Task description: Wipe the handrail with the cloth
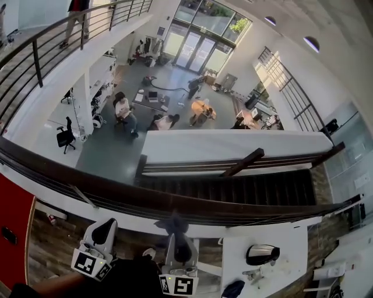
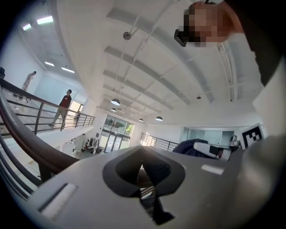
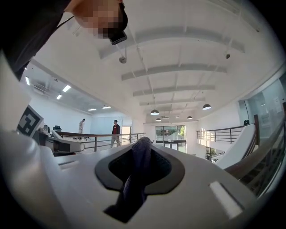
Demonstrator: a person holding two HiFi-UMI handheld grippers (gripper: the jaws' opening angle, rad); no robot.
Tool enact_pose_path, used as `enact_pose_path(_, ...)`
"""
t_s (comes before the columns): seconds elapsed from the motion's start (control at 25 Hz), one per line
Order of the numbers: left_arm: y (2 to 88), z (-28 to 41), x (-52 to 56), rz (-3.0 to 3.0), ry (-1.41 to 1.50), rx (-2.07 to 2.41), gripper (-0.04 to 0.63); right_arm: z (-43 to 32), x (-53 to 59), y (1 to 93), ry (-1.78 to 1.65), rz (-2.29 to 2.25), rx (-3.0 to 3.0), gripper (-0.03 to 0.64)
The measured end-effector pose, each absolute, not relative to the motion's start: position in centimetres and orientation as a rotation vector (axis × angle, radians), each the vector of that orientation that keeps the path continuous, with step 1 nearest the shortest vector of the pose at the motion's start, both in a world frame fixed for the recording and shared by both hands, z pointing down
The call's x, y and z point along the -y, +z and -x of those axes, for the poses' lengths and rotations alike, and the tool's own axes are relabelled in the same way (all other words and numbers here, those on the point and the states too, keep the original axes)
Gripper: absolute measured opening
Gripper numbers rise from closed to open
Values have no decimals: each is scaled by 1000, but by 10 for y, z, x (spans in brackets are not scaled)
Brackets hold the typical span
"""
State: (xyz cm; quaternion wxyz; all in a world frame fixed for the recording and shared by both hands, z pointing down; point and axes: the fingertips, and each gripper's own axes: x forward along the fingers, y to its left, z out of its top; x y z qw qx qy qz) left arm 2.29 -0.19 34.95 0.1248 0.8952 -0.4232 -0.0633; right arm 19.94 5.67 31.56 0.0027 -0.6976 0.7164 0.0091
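The dark brown wooden handrail (image 1: 175,204) curves across the head view from left to right, just beyond both grippers. My right gripper (image 1: 176,234) is shut on a dark blue-grey cloth (image 1: 173,223), whose bunched top pokes out of the jaws just below the rail. In the right gripper view the cloth (image 3: 137,174) fills the gap of the right gripper (image 3: 143,147), and the handrail (image 3: 263,154) runs at the far right. My left gripper (image 1: 105,226) sits beside it on the left, under the rail. In its own view the left gripper (image 2: 144,152) is shut with nothing in it, and the handrail (image 2: 27,143) passes on the left.
Thin metal bars run under the rail. Far below lie an atrium floor (image 1: 116,151) with desks and several people, a dark staircase (image 1: 245,186) and a white desk (image 1: 265,262). A red panel (image 1: 11,227) stands at lower left. A person (image 1: 76,17) walks on the upper walkway.
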Motion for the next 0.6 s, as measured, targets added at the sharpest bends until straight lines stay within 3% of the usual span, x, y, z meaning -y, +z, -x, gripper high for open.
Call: enact_pose_path(0.6,348,-28,4,-2637,-158,1243,-2,-185,-61,302,105,2111,-2298,59)
